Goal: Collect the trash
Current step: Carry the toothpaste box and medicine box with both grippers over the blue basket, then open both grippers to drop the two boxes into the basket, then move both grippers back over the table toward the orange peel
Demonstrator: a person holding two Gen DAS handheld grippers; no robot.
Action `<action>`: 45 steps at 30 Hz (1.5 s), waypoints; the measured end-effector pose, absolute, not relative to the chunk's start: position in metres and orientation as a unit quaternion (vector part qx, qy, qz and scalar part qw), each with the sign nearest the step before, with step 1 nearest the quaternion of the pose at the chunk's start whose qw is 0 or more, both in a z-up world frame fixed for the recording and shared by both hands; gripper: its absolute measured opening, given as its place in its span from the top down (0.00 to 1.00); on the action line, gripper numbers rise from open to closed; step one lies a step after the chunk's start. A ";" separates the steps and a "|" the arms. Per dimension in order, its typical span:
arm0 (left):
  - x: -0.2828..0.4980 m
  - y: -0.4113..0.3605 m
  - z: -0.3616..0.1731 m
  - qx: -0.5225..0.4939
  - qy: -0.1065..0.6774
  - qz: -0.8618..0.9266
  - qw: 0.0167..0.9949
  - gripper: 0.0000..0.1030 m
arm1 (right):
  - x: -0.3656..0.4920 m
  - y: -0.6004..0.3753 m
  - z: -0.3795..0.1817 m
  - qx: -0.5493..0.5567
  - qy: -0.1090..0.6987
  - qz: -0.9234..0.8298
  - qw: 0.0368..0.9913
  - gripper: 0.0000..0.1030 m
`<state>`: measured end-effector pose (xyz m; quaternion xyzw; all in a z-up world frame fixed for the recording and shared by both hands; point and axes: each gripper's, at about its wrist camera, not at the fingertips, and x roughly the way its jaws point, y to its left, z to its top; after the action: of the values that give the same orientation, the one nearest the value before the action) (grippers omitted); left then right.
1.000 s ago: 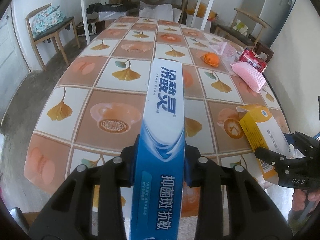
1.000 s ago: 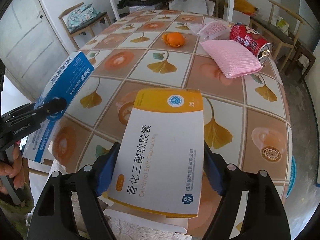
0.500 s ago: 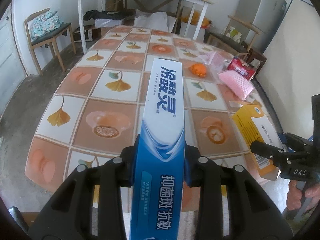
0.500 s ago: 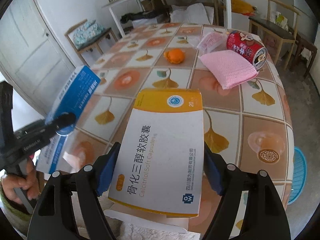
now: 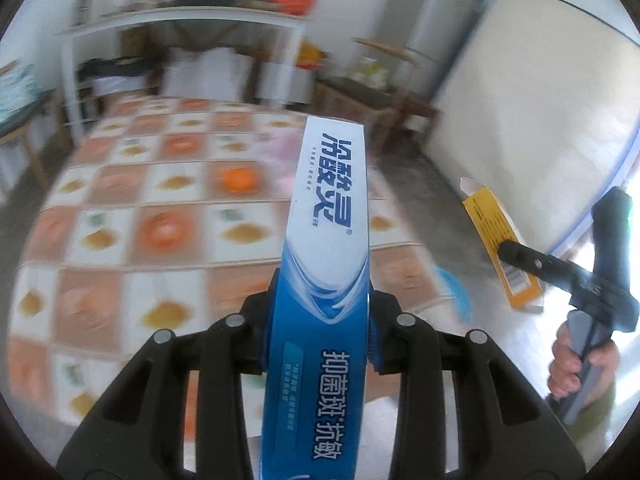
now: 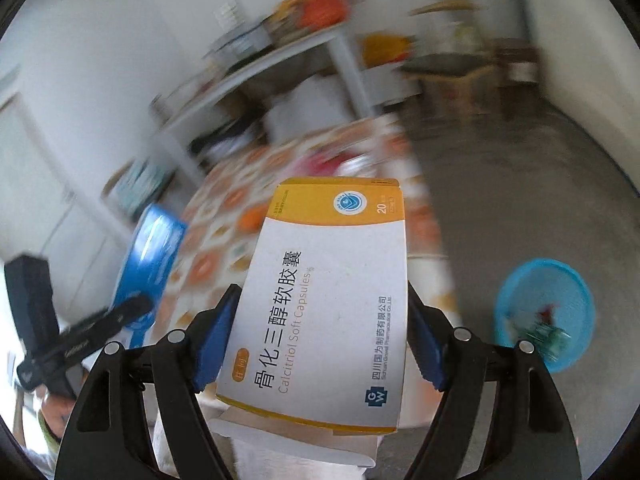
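My left gripper (image 5: 320, 320) is shut on a long blue and white toothpaste box (image 5: 328, 216), held above the near edge of the patterned table (image 5: 120, 216). My right gripper (image 6: 320, 344) is shut on a white and yellow capsule box (image 6: 328, 292). That box (image 5: 500, 240) and the right gripper show at the right of the left wrist view, off the table over the floor. A blue trash basket (image 6: 544, 312) with some litter stands on the floor, right of the capsule box. The toothpaste box (image 6: 152, 256) shows at the left of the right wrist view.
An orange peel (image 5: 238, 180) and a pink cloth (image 5: 280, 152) lie on the table. A white bench (image 5: 180, 20) with clutter, wooden chairs (image 5: 392, 80) and a leaning white board (image 5: 532, 100) stand beyond. Grey floor (image 6: 520, 180) lies to the right.
Both grippers have swung right and pulled back from the table with their boxes. The blue basket has come into the right wrist view. Both views are blurred by motion.
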<state>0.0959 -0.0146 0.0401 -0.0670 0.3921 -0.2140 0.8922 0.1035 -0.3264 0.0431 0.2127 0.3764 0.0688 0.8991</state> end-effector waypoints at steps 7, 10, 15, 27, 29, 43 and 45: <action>0.120 -0.129 0.040 -0.042 0.429 -0.332 0.839 0.68 | 0.045 -0.442 0.019 0.304 0.357 -0.064 0.881 0.27; 0.128 -0.184 0.027 -0.026 0.456 -0.365 0.811 0.68 | 0.026 -0.477 -0.010 0.343 0.362 -0.105 0.861 0.27; 0.138 -0.260 -0.009 -0.010 0.516 -0.386 0.764 0.68 | 0.016 -0.518 -0.076 0.410 0.388 -0.133 0.814 0.27; 0.184 -0.387 -0.097 0.002 0.604 -0.364 0.709 0.65 | 0.084 -0.604 -0.201 0.511 0.416 -0.142 0.738 0.22; 0.198 -0.401 -0.103 -0.012 0.596 -0.363 0.716 0.34 | 0.100 -0.624 -0.223 0.515 0.414 -0.148 0.736 0.19; 0.181 -0.378 -0.090 -0.054 0.574 -0.398 0.713 0.24 | 0.070 -0.640 -0.281 0.524 0.421 -0.190 0.715 0.19; 0.178 -0.366 -0.078 -0.060 0.562 -0.405 0.718 0.24 | 0.061 -0.636 -0.275 0.518 0.418 -0.190 0.721 0.19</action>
<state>0.1775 -0.3663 -0.0777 -0.0601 0.5623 -0.4053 0.7183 0.0607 -0.6363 -0.2745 0.5181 0.4183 -0.1904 0.7213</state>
